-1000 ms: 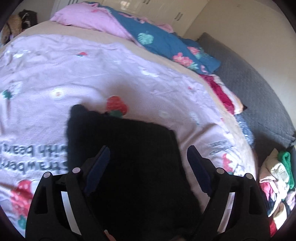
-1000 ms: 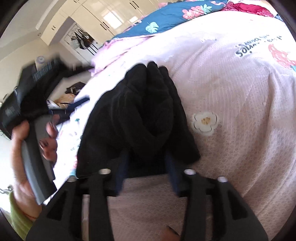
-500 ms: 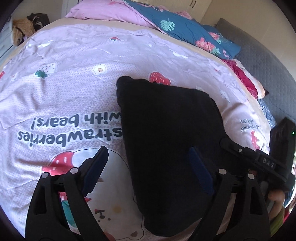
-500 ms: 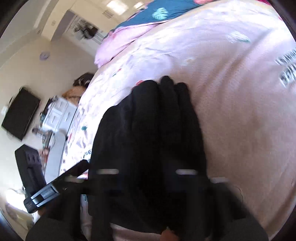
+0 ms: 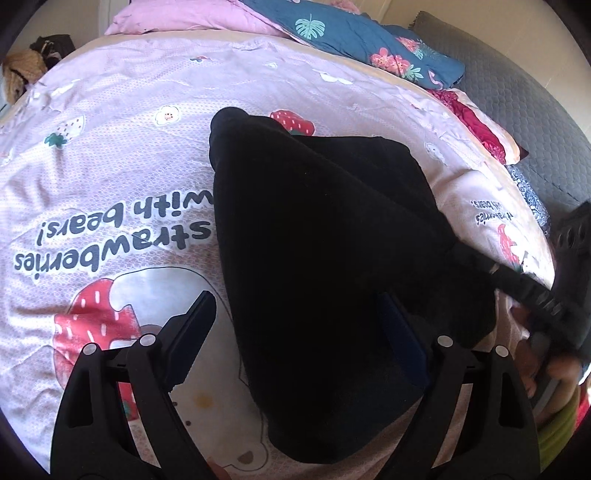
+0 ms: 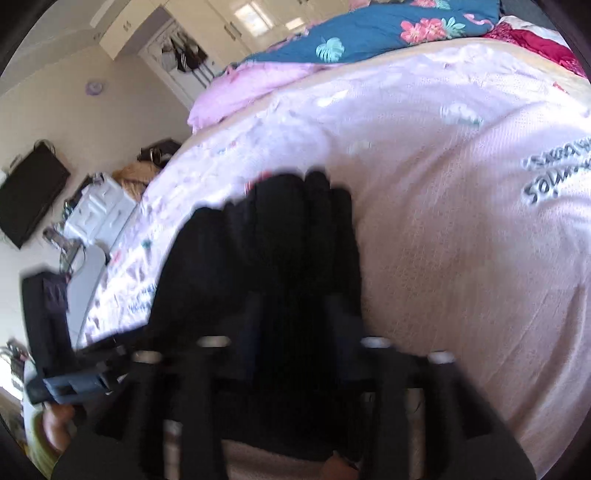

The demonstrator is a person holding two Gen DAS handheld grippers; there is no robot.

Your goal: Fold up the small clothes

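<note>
A black garment (image 5: 317, 240) lies folded on the pink strawberry bedsheet (image 5: 110, 166). My left gripper (image 5: 299, 332) hovers open over its near end, with one fingertip above the sheet and the other above the cloth. In the right wrist view the garment (image 6: 288, 229) is bunched into ridges and runs between the blurred fingers of my right gripper (image 6: 293, 314). Those jaws are opening, with cloth between them. The right gripper's finger (image 5: 517, 288) reaches the garment's right edge in the left wrist view. The left gripper body (image 6: 74, 380) shows at the lower left of the right wrist view.
A blue floral quilt (image 5: 369, 40) and pink bedding (image 5: 184, 18) lie at the head of the bed. A red cloth (image 5: 476, 129) and a grey mat (image 5: 517, 99) are on the right. A white drawer unit (image 6: 96, 214) and a dark screen (image 6: 29, 195) stand beyond the bed.
My left gripper dropped closer and shifted so the garment sits right of centre. The right gripper has pushed further onto the bunched cloth, and the cloth spreads wider on the sheet.
</note>
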